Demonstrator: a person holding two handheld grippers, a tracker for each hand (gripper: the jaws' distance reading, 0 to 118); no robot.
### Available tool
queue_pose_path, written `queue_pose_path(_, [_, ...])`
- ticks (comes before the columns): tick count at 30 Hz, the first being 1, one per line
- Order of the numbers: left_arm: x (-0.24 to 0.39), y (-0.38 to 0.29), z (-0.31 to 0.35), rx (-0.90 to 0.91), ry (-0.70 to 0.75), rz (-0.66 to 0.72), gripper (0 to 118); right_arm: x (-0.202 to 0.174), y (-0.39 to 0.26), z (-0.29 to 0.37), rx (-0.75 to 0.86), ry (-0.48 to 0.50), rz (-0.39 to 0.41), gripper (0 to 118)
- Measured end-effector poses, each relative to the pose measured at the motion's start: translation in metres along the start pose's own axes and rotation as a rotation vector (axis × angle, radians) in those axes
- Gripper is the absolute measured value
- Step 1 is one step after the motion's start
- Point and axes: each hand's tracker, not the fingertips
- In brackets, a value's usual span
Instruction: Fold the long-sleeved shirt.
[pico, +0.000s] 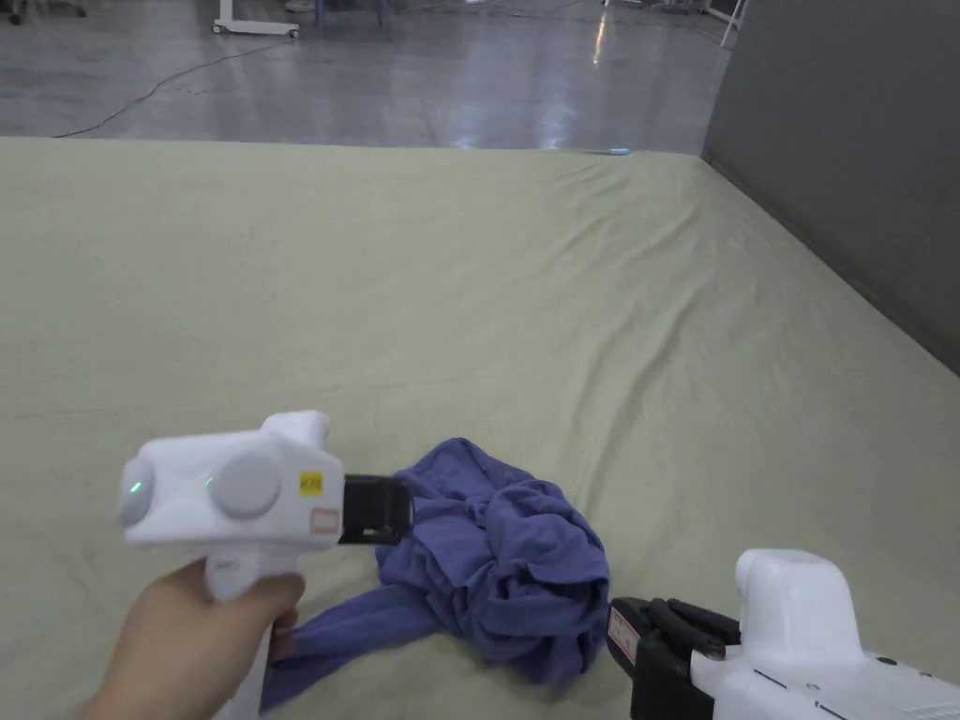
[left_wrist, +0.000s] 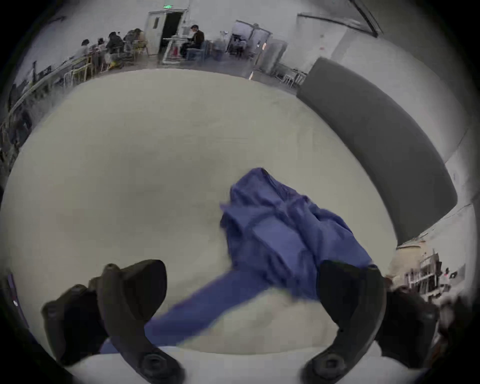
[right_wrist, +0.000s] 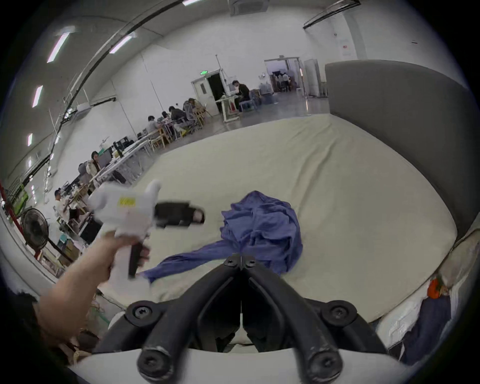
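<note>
We count one blue long-sleeved shirt (pico: 497, 553), crumpled on the pale green sheet (pico: 562, 309), and two grippers. The shirt lies between them: the left gripper (left_wrist: 241, 288), jaws spread, hovers above its sleeve (left_wrist: 207, 298). The right gripper (right_wrist: 241, 261), jaws pressed together and empty, points at its near edge; the left hand (pico: 202, 637) grips its handle upright.

Sleeve (pico: 347, 637) of the blue shirt (pico: 506, 562) cut off by head view's lower edge, partly hidden behind the left hand (pico: 202, 637). Left gripper (right_wrist: 200, 215) motion-blurred in right gripper view. Distant seated people (left_wrist: 114, 44) too small to resolve.
</note>
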Motion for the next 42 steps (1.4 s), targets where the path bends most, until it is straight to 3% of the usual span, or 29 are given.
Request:
queue_pose_path(4, [0.021,0.049,-0.07,-0.098,0.068,-0.063,113,0.011,-0.003,-0.018,-0.046,-0.032,-0.016,0])
queue_pose_path(9, [0.044,0.077,-0.135,-0.158,0.033,-0.112,107,0.029,-0.002,-0.048,-0.096,-0.055,-0.039,0])
queue_pose_path(10, [0.049,0.08,-0.145,-0.17,0.091,-0.162,97,0.033,-0.001,-0.056,-0.113,-0.063,-0.05,0])
queue_pose_path(11, [0.051,0.08,-0.153,-0.199,0.138,-0.179,56,0.037,0.001,-0.063,-0.121,-0.069,-0.058,0])
queue_pose_path(12, [0.052,0.077,-0.156,-0.224,0.175,-0.2,25,0.04,0.004,-0.069,-0.122,-0.066,-0.062,0])
queue_pose_path(13, [0.051,0.076,-0.158,-0.232,0.168,-0.222,13,0.044,0.007,-0.076,-0.126,-0.066,-0.062,0])
queue_pose_path(14, [0.048,0.075,-0.155,-0.229,0.105,-0.204,13,0.047,0.01,-0.083,-0.135,-0.07,-0.058,0])
queue_pose_path(15, [0.049,0.075,-0.151,-0.206,0.071,-0.147,1,0.049,0.014,-0.091,-0.149,-0.072,-0.038,0])
queue_pose_path(16, [0.04,0.079,-0.155,-0.208,0.091,-0.163,1,0.052,0.017,-0.101,-0.167,-0.065,-0.015,0])
queue_pose_path(17, [0.038,0.079,-0.153,-0.206,0.071,-0.163,1,0.055,0.02,-0.11,-0.176,-0.059,-0.001,13])
queue_pose_path(18, [0.035,0.079,-0.151,-0.205,0.046,-0.149,1,0.06,0.022,-0.123,-0.202,-0.062,0.01,49])
queue_pose_path(19, [0.031,0.078,-0.147,-0.207,0.039,-0.127,1,0.065,0.023,-0.137,-0.238,-0.075,0.0,91])
queue_pose_path(20, [0.028,0.078,-0.143,-0.207,0.025,-0.105,1,0.068,0.023,-0.148,-0.262,-0.106,0.007,118])
queue_pose_path(24, [0.023,0.078,-0.127,-0.201,-0.001,-0.099,1,0.091,0.025,-0.18,-0.289,-0.205,0.063,118])
queue_pose_path(25, [0.024,0.078,-0.122,-0.201,-0.004,-0.103,1,0.094,0.025,-0.191,-0.313,-0.223,0.052,110])
queue_pose_path(26, [0.024,0.078,-0.115,-0.194,-0.006,-0.105,1,0.095,0.026,-0.2,-0.322,-0.204,0.044,60])
queue_pose_path(27, [0.024,0.077,-0.107,-0.184,-0.007,-0.102,1,0.099,0.025,-0.206,-0.351,-0.171,0.021,0])
queue_pose_path(28, [0.023,0.077,-0.096,-0.174,0.003,-0.098,1,0.102,0.023,-0.205,-0.403,-0.186,-0.033,2])
queue_pose_path(34, [-0.005,0.067,0.003,-0.048,-0.025,-0.105,0,0.087,0.05,-0.134,-0.203,-0.1,0.015,1])
queue_pose_path(37, [-0.016,0.073,0.069,0.05,-0.019,-0.138,0,0.08,0.095,-0.084,-0.091,-0.029,0.046,1])
queue_pose_path(42, [-0.03,0.1,0.187,0.227,-0.029,-0.105,0,0.033,0.178,-0.026,0.049,0.022,0.138,1])
